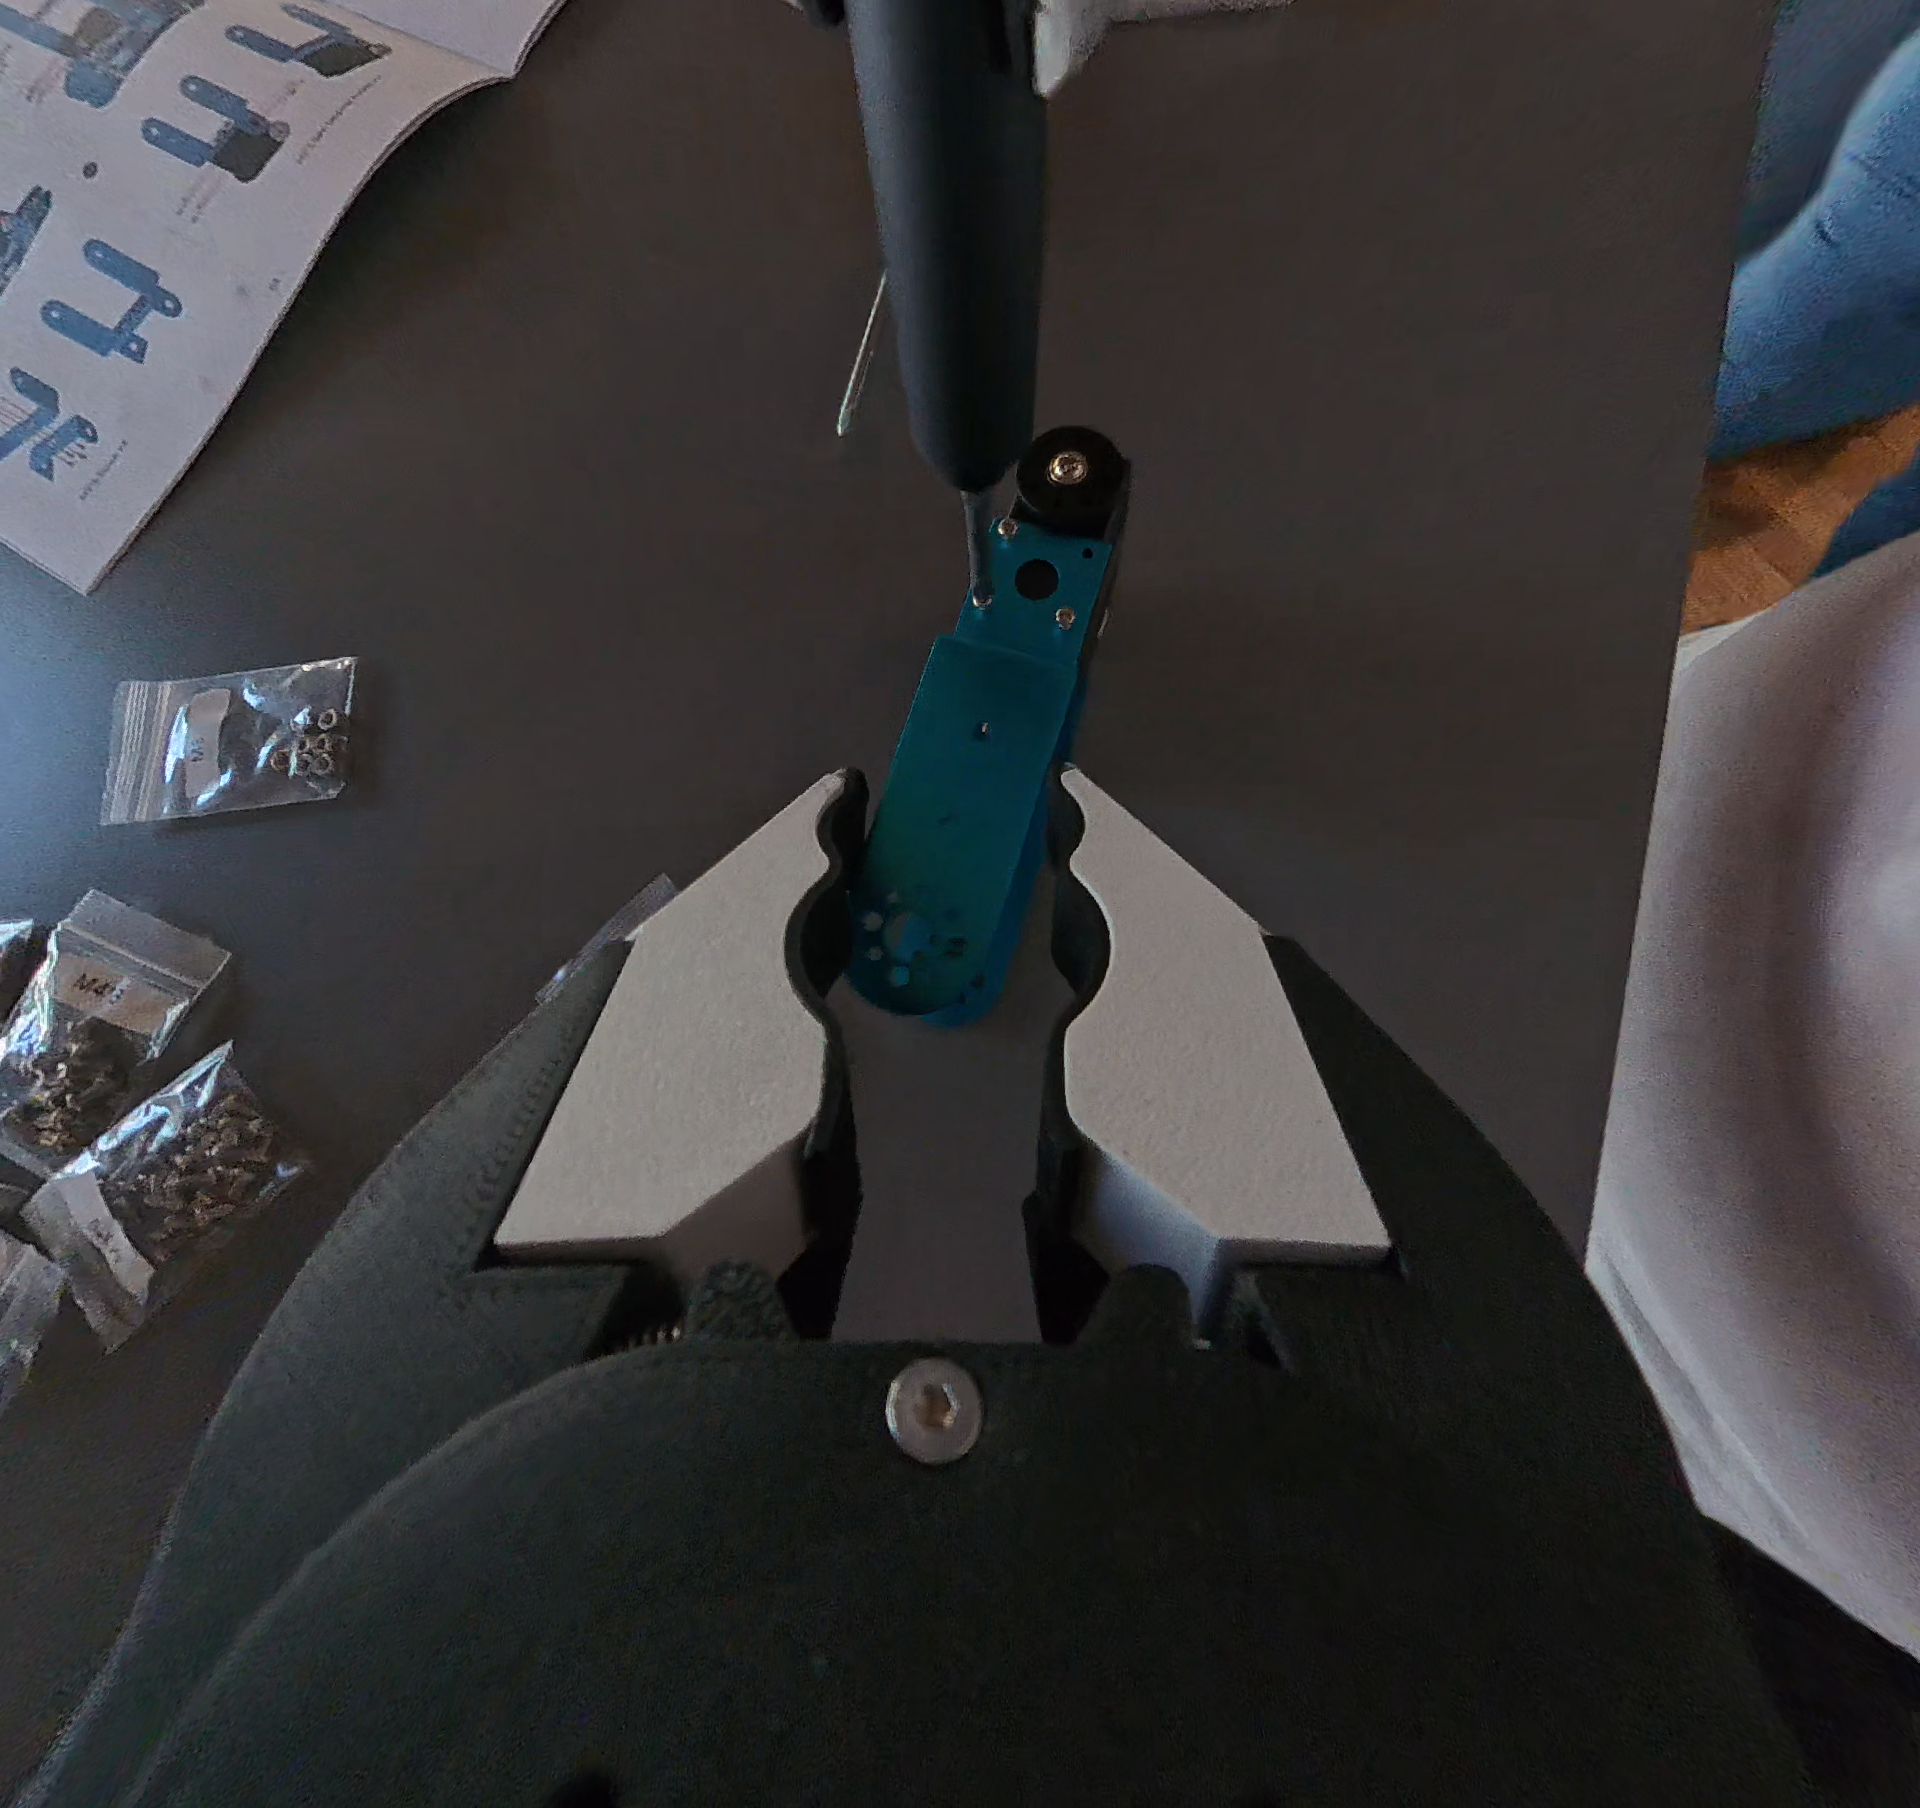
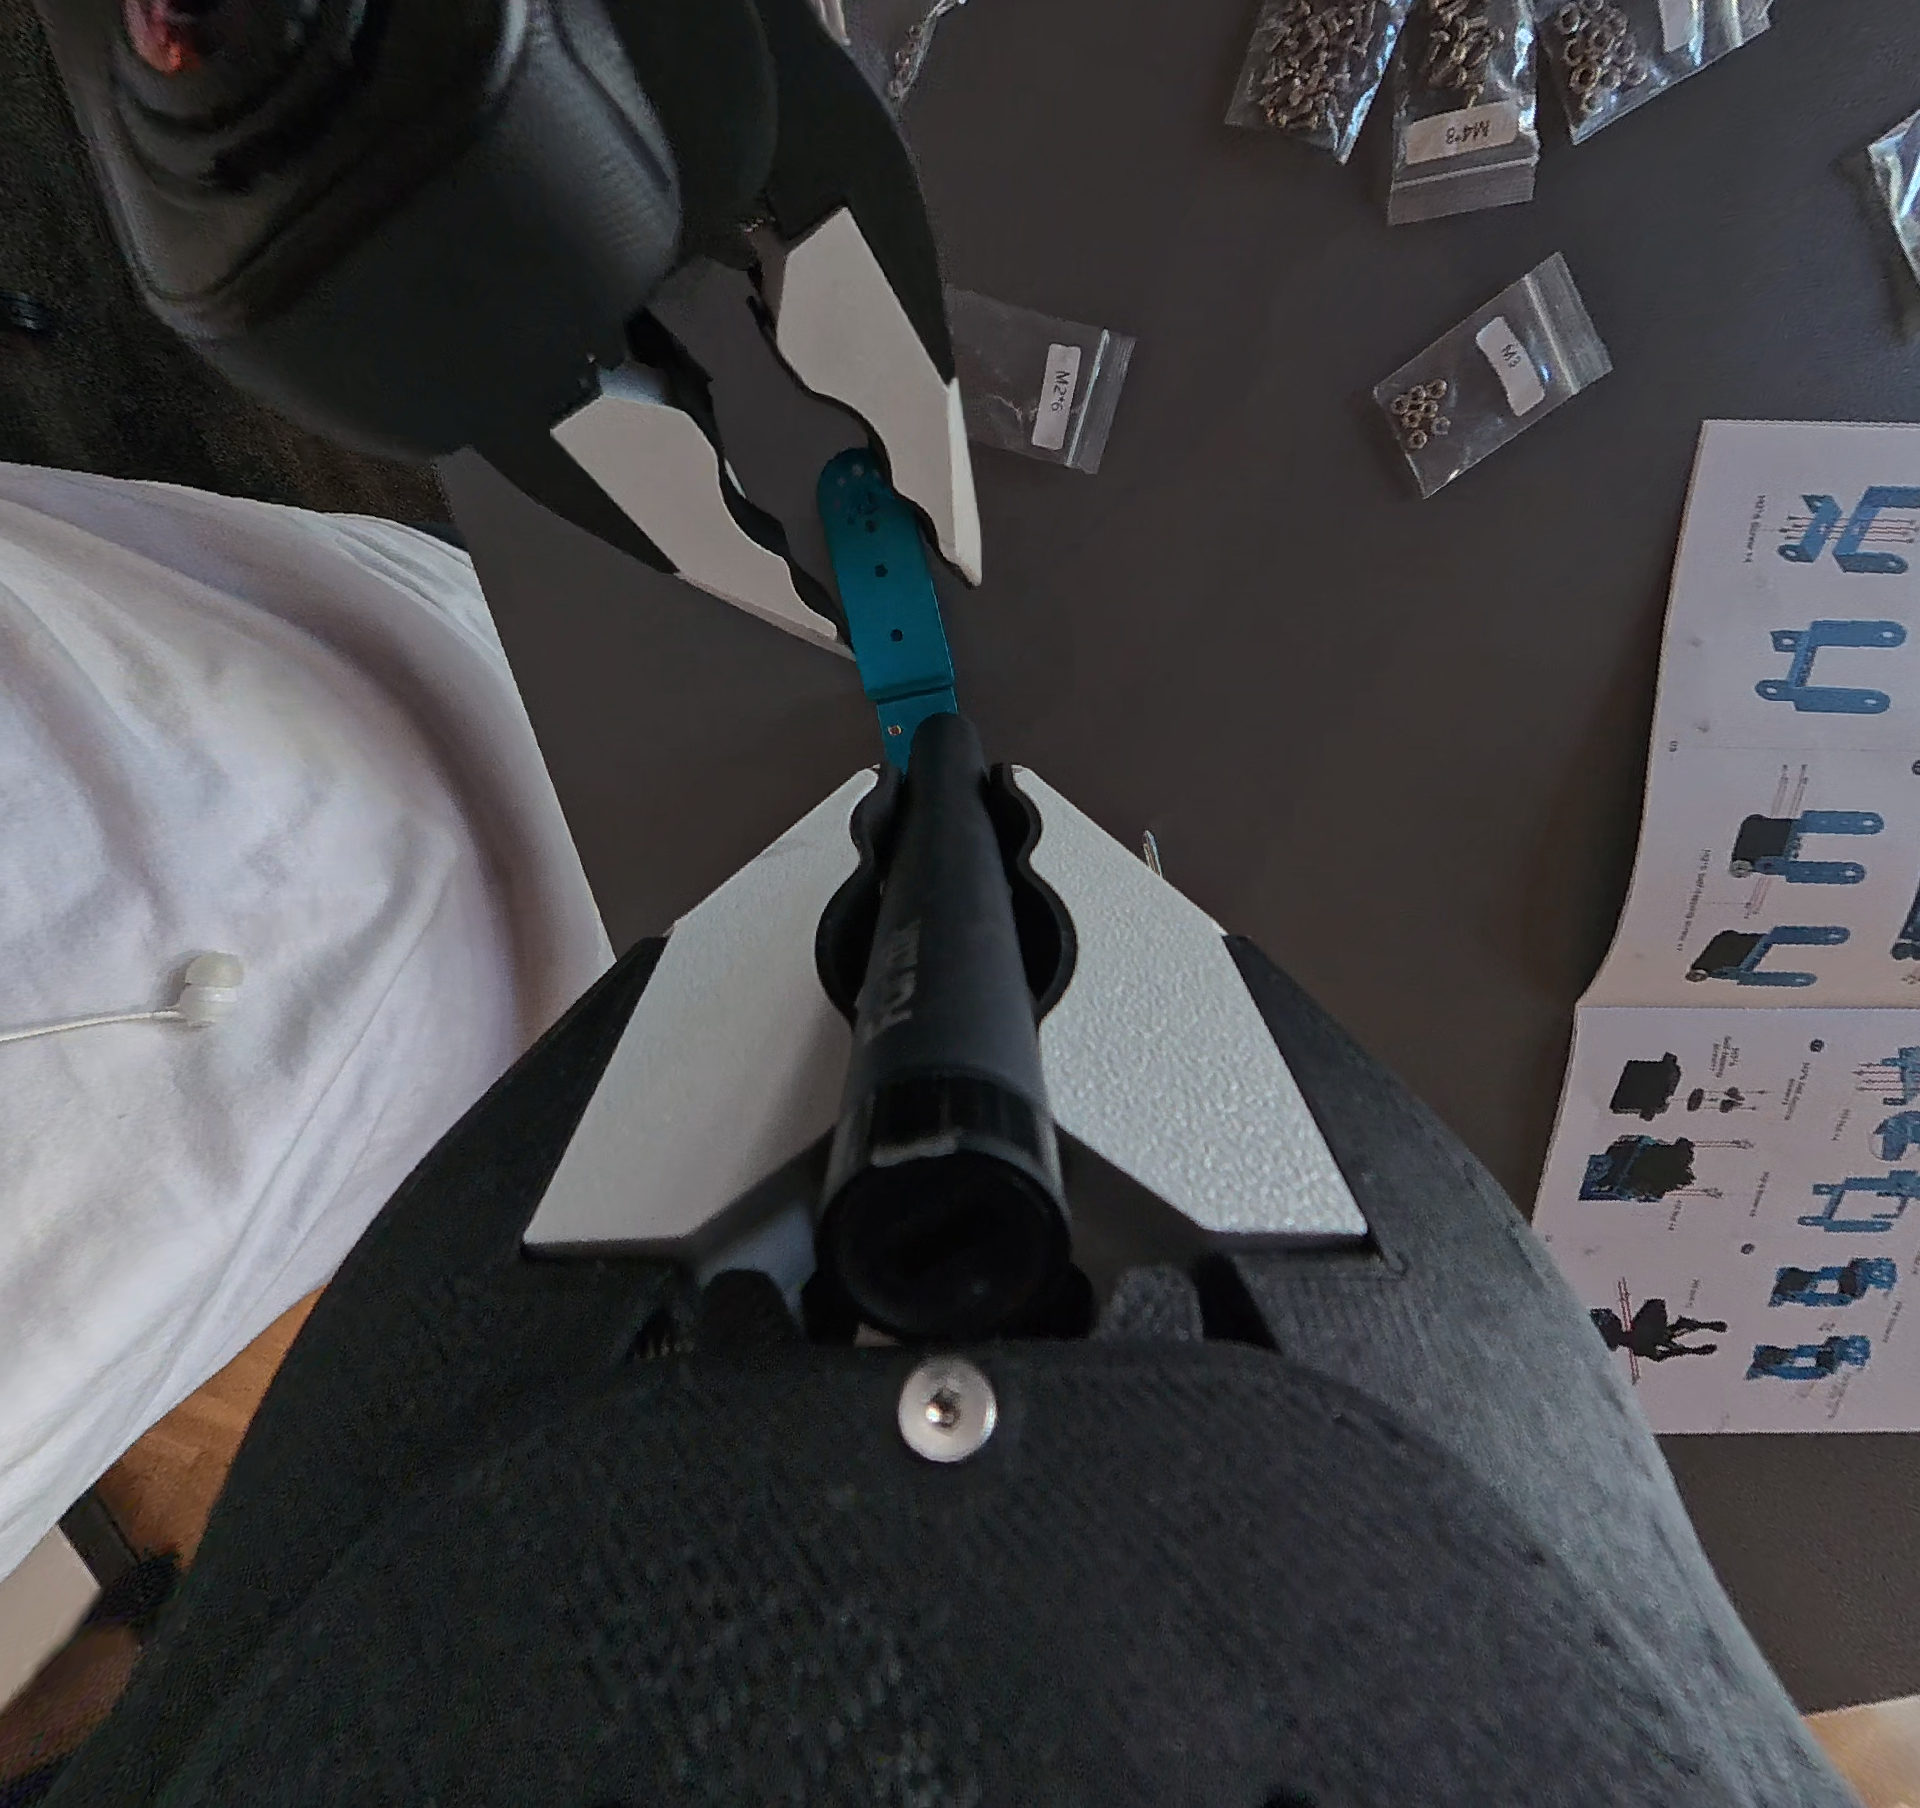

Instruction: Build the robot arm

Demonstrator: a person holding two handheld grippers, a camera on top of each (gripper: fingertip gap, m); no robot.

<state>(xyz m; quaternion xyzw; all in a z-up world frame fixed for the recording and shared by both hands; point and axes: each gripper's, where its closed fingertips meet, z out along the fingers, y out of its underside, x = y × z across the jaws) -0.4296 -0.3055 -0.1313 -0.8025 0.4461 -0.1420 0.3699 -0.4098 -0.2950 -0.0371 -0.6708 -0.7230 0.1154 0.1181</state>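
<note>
My left gripper (image 1: 956, 782) is shut on a blue metal bracket (image 1: 966, 802) and holds it above the dark table. A black servo with a round horn (image 1: 1070, 491) is fixed at the bracket's far end. My right gripper (image 2: 940, 776) is shut on a black screwdriver (image 2: 935, 1010). In the left wrist view the screwdriver (image 1: 956, 200) comes down from the top and its tip rests on a screw at the bracket's far left corner (image 1: 982, 600). In the right wrist view the bracket (image 2: 894, 595) sits between the left gripper's white fingers (image 2: 883, 356), just beyond the screwdriver.
Several small plastic bags of screws and nuts (image 1: 234, 735) (image 2: 1455, 65) lie on the dark table (image 1: 1351, 511). An open instruction booklet (image 1: 156, 148) (image 2: 1787, 823) lies beside them. A second thin screwdriver tip (image 1: 862, 356) lies on the table. A person's white clothing (image 2: 208, 823) is close by. About 10 centimeters separates my left fingertips from my right.
</note>
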